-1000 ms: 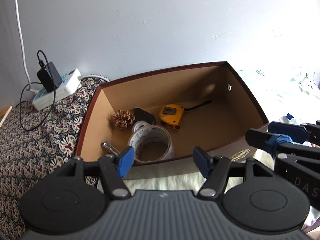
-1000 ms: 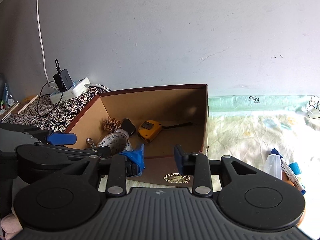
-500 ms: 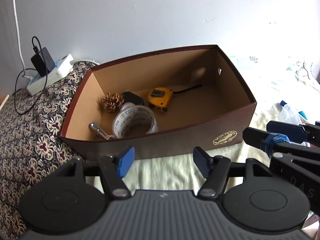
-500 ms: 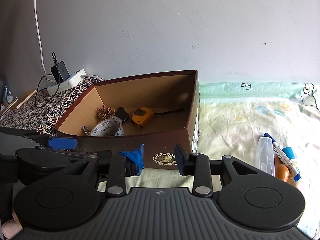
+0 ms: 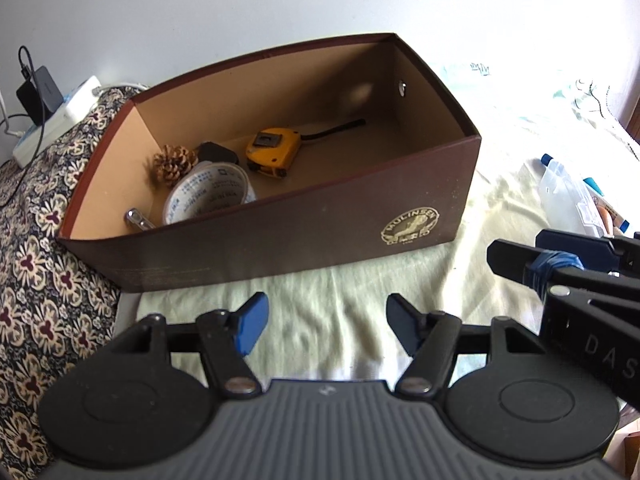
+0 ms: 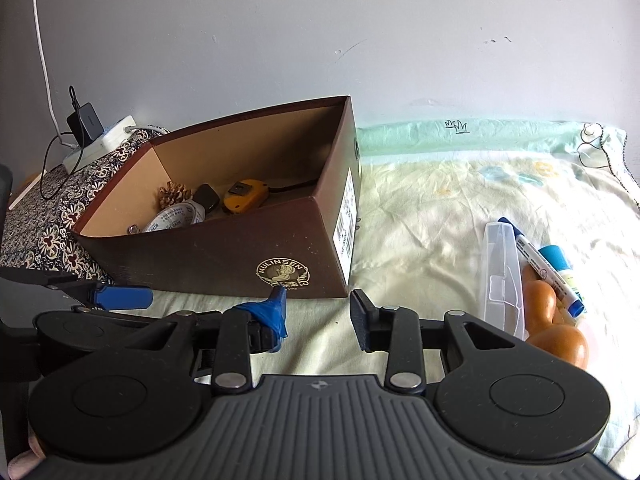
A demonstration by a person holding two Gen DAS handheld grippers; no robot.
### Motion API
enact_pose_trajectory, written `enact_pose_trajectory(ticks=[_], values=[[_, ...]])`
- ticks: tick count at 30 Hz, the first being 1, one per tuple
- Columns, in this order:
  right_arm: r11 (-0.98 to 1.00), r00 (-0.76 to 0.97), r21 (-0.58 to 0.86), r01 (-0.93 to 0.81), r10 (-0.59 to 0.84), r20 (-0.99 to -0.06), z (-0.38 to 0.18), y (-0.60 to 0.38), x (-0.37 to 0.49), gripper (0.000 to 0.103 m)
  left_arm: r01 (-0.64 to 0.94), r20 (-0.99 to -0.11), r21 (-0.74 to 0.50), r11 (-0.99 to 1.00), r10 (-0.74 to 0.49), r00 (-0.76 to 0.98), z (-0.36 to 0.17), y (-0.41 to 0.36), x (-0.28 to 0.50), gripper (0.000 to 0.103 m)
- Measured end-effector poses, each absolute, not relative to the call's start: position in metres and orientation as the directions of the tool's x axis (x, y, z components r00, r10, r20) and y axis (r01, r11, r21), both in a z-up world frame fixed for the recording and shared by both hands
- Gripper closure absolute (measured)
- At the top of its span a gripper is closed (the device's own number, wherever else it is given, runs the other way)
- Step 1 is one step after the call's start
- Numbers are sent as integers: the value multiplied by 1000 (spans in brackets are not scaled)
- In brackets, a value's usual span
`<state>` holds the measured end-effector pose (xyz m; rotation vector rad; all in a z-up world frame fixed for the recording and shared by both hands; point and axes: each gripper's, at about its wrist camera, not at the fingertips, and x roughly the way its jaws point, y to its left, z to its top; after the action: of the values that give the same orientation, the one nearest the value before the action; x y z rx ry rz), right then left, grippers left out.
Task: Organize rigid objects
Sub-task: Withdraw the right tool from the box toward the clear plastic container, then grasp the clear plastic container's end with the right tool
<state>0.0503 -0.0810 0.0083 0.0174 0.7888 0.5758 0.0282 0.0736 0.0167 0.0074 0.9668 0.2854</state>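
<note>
A brown cardboard box (image 5: pixel 304 236) (image 6: pixel 224 256) stands open on the bed. Inside lie a yellow tape measure (image 5: pixel 273 147), a roll of tape (image 5: pixel 208 196), a pine cone (image 5: pixel 173 163), a black object (image 5: pixel 218 153) and a metal piece (image 5: pixel 136 218). To the right lie a clear plastic case (image 6: pixel 502 276), a blue marker (image 6: pixel 546 270), a glue stick (image 6: pixel 560 264) and an orange wooden object (image 6: pixel 554 320). My left gripper (image 5: pixel 324 322) is open and empty in front of the box. My right gripper (image 6: pixel 318 314) is open and empty beside it.
A floral patterned cloth (image 5: pixel 36 248) covers the surface left of the box. A white power strip with a black charger (image 6: pixel 98 136) sits at the back left by the wall. The pale yellow sheet (image 6: pixel 440 208) spreads to the right.
Both grippers have pulled back and up from the box, so its front wall and logo show in full. The objects on the right have come further into view.
</note>
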Motion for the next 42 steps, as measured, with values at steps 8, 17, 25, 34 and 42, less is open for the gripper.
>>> enact_pose_trajectory(ticks=[8,17,25,34,42], values=[[863,551,224,-452,468,-691,-3,-91,51,85,-193,-832,119,974,204,517,1,63,35,34],[877,554,231,-421,450,-700,-10,-105,50,85,-146,-844,106,984,167,509,-9,53,39,34],[876,568,274,-398,469,-676,-10,-125,49,84,-75,-854,73,994,101,510,-16,39,43,34],[880,630,295,-372,473,-616,0,-153,49,84,81,-831,7,997,-39,556,-13,7,45,34],[895,696,364,-260,435,-571,0,-184,65,84,212,-764,-44,976,-169,623,1,-15,50,29]])
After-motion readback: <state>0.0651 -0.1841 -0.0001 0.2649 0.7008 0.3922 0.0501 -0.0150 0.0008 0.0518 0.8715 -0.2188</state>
